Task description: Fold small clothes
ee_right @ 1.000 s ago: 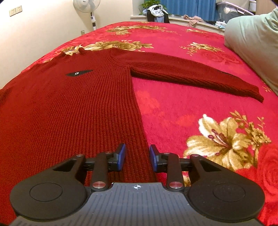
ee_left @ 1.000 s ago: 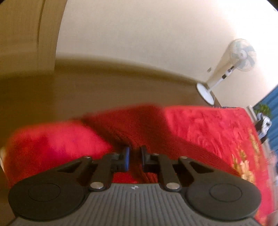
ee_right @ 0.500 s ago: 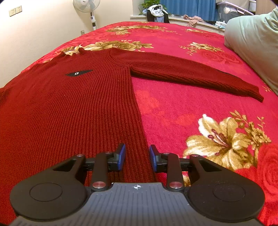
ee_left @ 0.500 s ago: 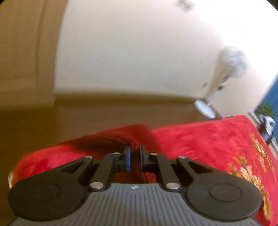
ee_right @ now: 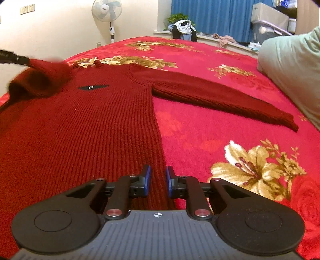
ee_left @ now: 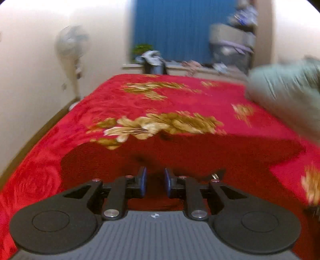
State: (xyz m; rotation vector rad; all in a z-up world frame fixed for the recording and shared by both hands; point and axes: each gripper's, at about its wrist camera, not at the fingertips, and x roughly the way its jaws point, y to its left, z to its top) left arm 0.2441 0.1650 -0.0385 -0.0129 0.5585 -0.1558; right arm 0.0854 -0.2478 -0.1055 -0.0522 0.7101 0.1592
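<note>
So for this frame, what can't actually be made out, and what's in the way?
- Left gripper grip: its jaws are opening; motion blur in the left wrist view hides whether sweater cloth is between them.
- Sweater's left sleeve: smeared by motion in the right wrist view, fold unreadable.
- Sweater hem: covered by the right gripper body, bottom of the right wrist view.
- Chest label: too small to read.

Sweater flat on bed; pillow right; fan behind.
</note>
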